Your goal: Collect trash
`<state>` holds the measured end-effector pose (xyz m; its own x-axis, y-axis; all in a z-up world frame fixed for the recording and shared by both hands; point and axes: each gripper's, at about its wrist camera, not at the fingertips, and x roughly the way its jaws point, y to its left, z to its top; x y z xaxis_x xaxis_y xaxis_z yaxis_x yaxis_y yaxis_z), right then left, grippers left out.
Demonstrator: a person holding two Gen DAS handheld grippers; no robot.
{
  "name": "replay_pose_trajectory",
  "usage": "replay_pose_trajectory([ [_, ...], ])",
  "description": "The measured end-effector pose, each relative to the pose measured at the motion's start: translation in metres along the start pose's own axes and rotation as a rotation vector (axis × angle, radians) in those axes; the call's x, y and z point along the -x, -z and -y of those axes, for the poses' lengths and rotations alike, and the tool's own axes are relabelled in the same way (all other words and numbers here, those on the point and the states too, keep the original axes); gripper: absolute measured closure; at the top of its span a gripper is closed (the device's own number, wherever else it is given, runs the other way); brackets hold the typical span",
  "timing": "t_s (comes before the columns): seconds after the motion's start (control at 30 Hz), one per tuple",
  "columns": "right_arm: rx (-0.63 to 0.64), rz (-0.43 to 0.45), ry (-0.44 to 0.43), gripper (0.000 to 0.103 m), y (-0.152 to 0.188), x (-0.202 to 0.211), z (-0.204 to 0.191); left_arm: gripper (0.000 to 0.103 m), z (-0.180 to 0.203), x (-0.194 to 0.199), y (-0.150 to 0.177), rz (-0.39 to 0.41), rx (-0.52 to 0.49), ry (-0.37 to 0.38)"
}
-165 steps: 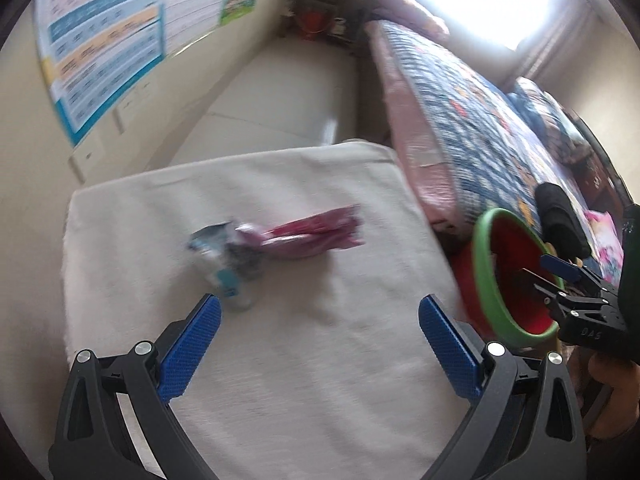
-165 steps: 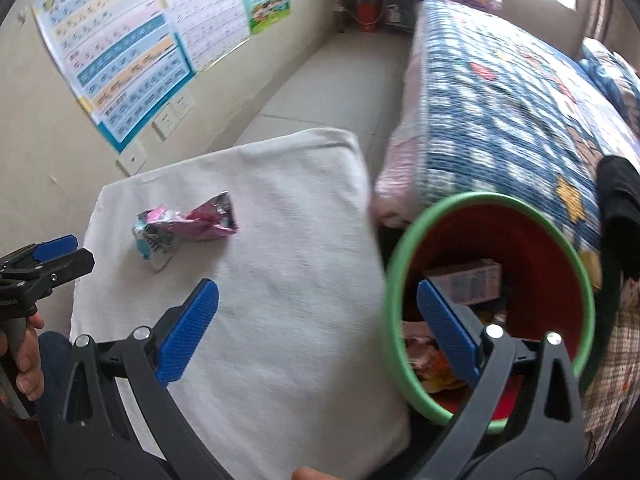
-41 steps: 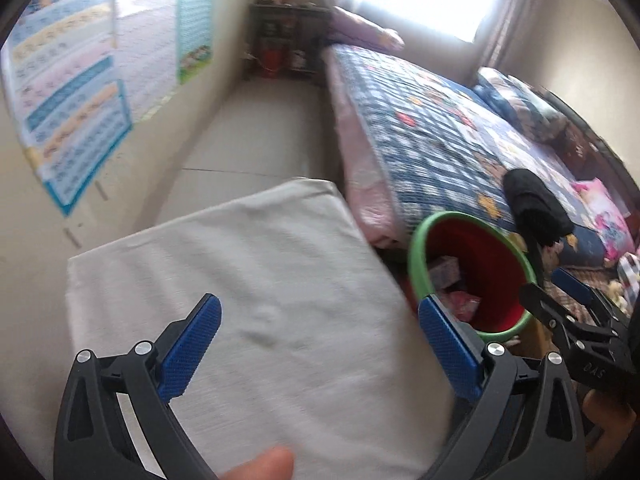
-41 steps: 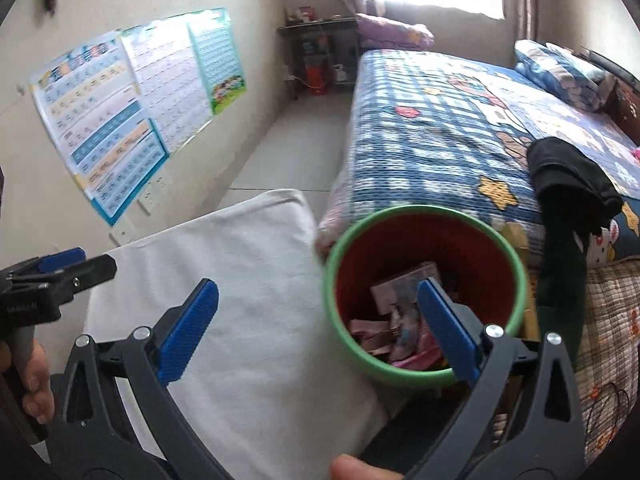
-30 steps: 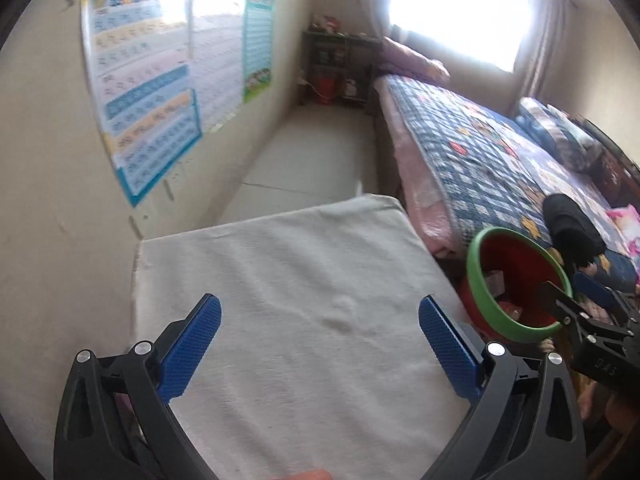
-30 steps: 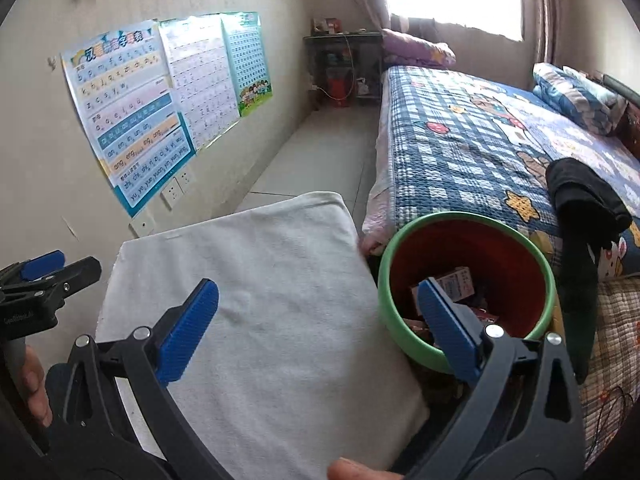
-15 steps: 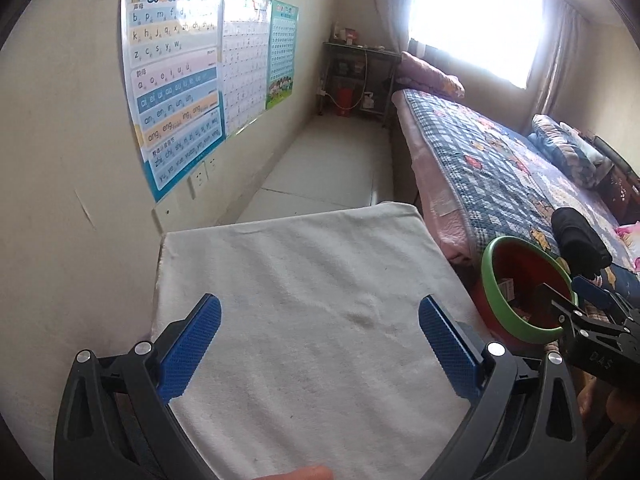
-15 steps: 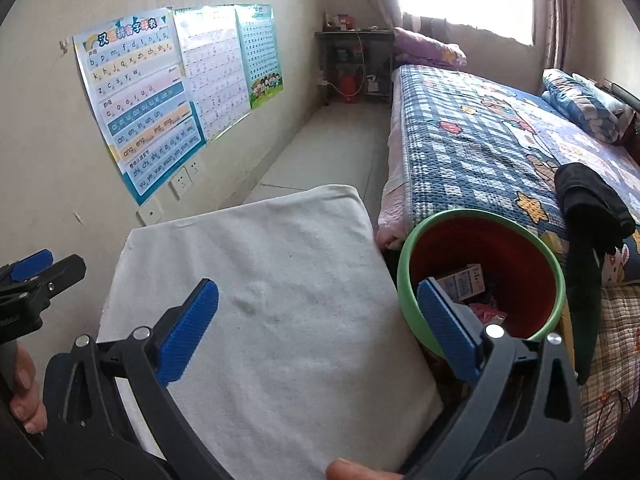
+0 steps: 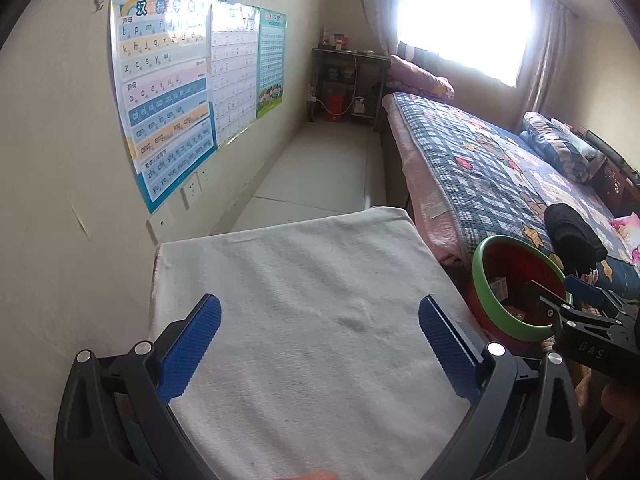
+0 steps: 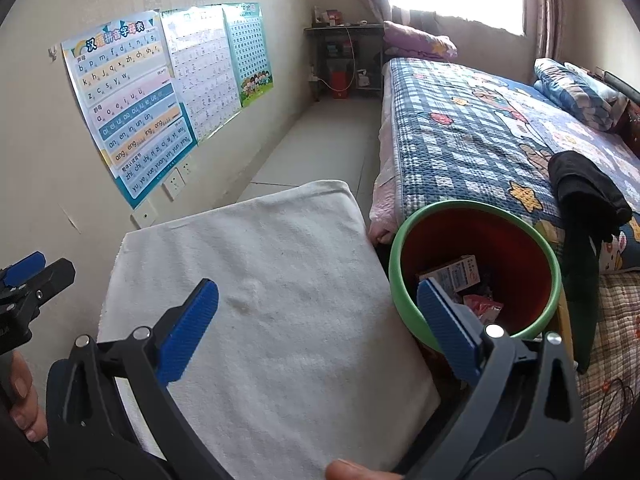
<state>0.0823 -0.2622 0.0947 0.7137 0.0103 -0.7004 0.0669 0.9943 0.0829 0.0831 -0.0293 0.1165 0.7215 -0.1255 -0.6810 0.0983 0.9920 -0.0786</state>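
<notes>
A red bin with a green rim [image 10: 476, 216] [image 9: 484, 280] stands right of a white cloth-covered table [image 10: 260, 320] [image 9: 300, 320]. Inside it lie a small printed box [image 10: 456, 272] and crumpled wrappers [image 10: 482, 306]. No trash shows on the cloth. My left gripper [image 9: 320, 336] hangs open above the cloth, nothing between its blue pads. My right gripper [image 10: 318, 320] is open too, its right pad over the bin's near rim. In the left wrist view the right gripper [image 9: 576, 312] appears at the right edge beside the bin.
A bed with a blue checked quilt [image 10: 480, 128] runs along the right, dark clothing [image 10: 584, 188] on it. Wall posters [image 10: 132, 108] and sockets line the left wall. A floor strip leads to a dark shelf unit [image 10: 344, 60]. A hand [image 10: 20, 392] holds the left gripper.
The wrappers that lay on the cloth 5.5 s ago are gone from it. Both grippers have drawn back and up since, so more of the room shows.
</notes>
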Motion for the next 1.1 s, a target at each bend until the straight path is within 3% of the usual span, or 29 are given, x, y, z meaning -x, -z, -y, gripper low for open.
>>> replay_pose_trajectory([
  [1.1, 0.006, -0.030, -0.008, 0.005, 0.0019, -0.0057, -0.0049, 0.008, 0.0026, 0.0036, -0.0045, -0.001, 0.008, 0.017],
])
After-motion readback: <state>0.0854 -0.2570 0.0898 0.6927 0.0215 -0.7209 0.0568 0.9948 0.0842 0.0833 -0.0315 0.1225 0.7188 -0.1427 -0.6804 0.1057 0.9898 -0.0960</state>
